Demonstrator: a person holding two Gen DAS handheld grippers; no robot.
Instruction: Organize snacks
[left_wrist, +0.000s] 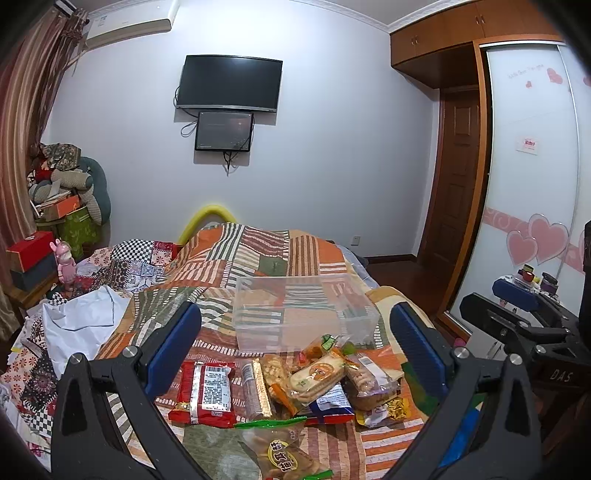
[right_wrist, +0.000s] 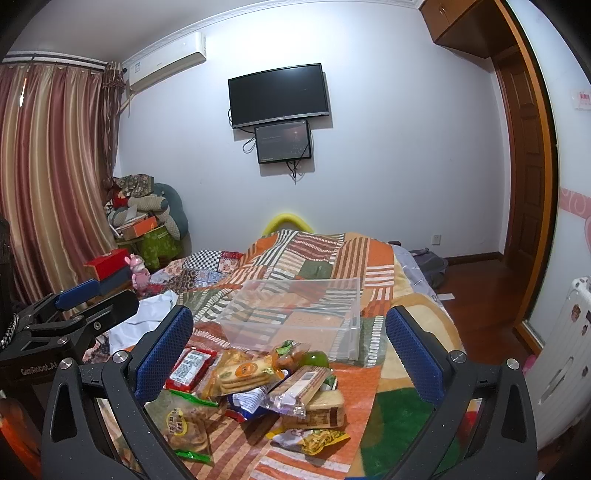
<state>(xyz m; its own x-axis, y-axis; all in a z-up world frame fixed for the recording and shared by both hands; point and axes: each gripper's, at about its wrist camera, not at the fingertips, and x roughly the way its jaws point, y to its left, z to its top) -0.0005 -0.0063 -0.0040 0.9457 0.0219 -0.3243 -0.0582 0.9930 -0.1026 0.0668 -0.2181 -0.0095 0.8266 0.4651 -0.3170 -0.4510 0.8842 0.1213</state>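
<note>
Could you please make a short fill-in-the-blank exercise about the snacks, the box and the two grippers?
1. The clear plastic box on the bed holds ____ snacks.
2. The snack packets lie in a pile ____ the box, nearer the cameras.
3. The jaws of the left gripper and the right gripper are both ____.
4. The packet with the barcode label is mostly ____ in colour.

Missing words: no; in front of; open; red
</note>
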